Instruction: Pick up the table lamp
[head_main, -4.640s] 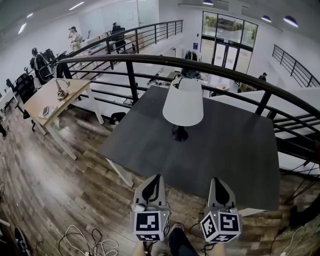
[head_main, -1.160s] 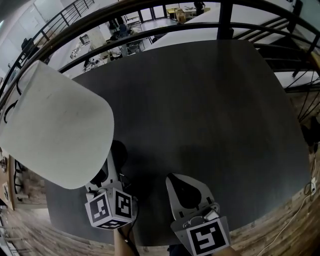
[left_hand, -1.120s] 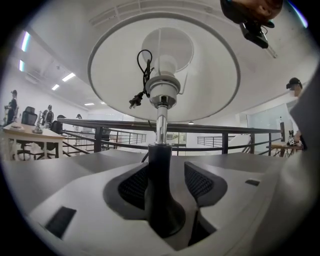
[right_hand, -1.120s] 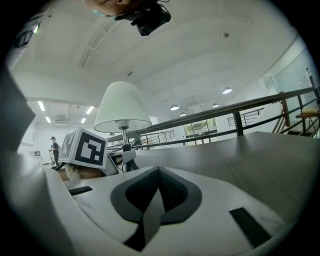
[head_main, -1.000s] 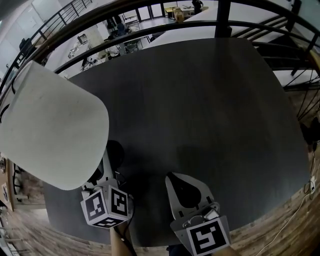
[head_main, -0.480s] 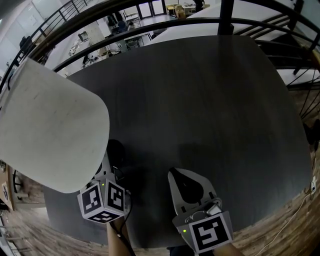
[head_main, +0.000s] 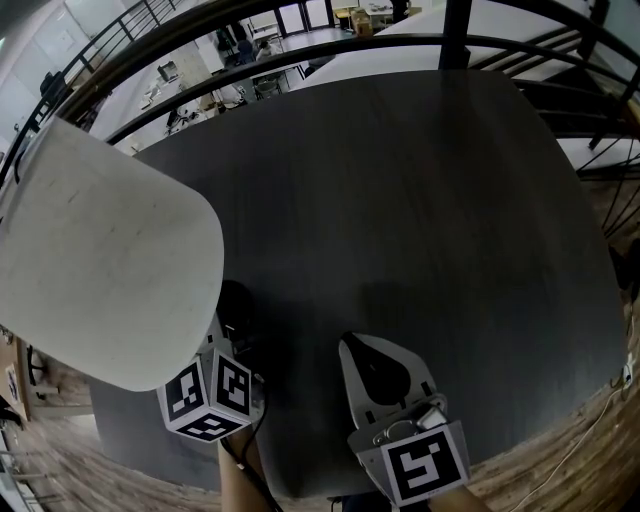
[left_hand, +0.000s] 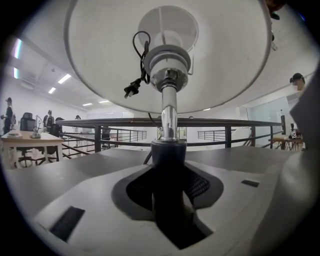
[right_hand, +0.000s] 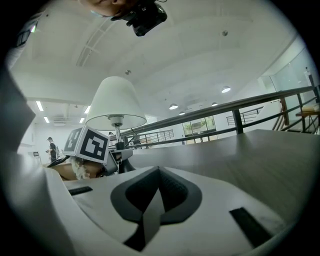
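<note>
Right gripper: Your right gripper has its jaws together with nothing in them. It sits low over the near edge of the table, just beside the left one. From there it cannot steady the lamp if it tips.
Left gripper: Your left gripper has the dark lower stem of the table lamp between its jaws. The jaws have just been closing, and the pads look pressed on the stem from both sides.
Grip risk: The stem is round and looks smooth. Lift before the squeeze is firm and it could slide down or twist in the pads.
Base: The base stands on the table near the left front corner. A sideways pull instead of a straight lift could drag it over the edge.
Shade: The shade is wide and sits well above your grip. That likely makes the lamp top-heavy, so any tilt of your wrist may lever it over.
Plug: The plug hangs on its looped cord under the shade. A jerk could set it swinging or shake it loose.
Railing: The railing runs beyond the far edge of the table. A wide swing could knock the shade against it.
</note>
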